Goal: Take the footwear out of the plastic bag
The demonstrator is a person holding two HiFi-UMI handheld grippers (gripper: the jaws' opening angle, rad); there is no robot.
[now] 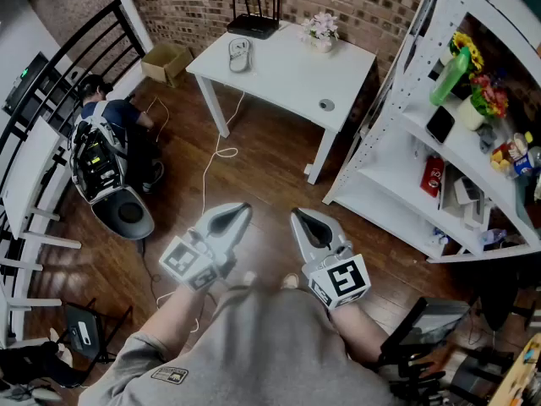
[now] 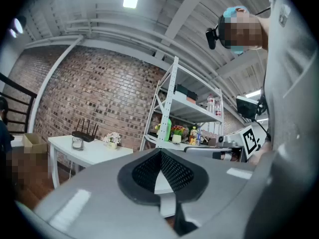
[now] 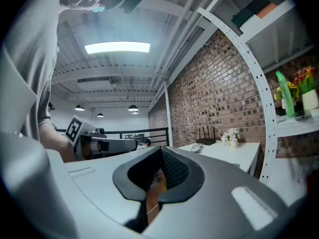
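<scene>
A small pale bundle, which seems to be the plastic bag (image 1: 240, 54) with the footwear, lies on the far left part of the white table (image 1: 287, 79); its content cannot be seen clearly. Just behind it, at the table's back edge, stands a black router (image 1: 254, 24), and to the right of the router is a small flower pot (image 1: 321, 30). The table stands against a brick wall on the wooden floor (image 1: 254, 167), with a cardboard box (image 1: 165, 60) on its left side and a white shelf rack (image 1: 423, 142) on its right side. Both grippers are well apart from the table, near the person's body. The left hand-held gripper (image 1: 243, 208) is closed with its jaws together and empty. The right hand-held gripper (image 1: 297, 216), just beside it, is also closed and holds nothing.
</scene>
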